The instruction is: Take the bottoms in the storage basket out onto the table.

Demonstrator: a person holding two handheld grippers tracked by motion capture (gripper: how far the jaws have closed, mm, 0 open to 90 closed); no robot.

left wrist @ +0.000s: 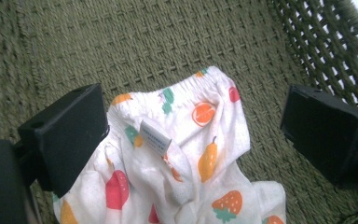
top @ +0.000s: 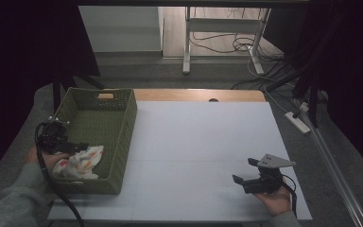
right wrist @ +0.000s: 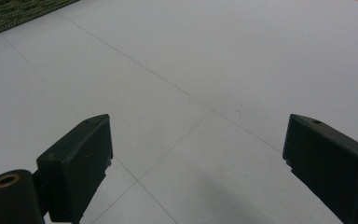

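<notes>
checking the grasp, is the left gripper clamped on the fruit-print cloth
No, the left gripper has its jaws spread wide apart over the fruit-print cloth lying in the green woven basket.

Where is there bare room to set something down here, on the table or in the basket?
The white table is bare between the green basket and the right gripper. The basket's far half is free; its near end holds the fruit-print cloth, with the open left gripper over it.

Small white garment (left wrist: 177, 154) printed with strawberries, pears and oranges, elastic waistband and sewn-in label showing. Crumpled, lying on the floor of the green woven basket (top: 123, 120), at its near end.
</notes>
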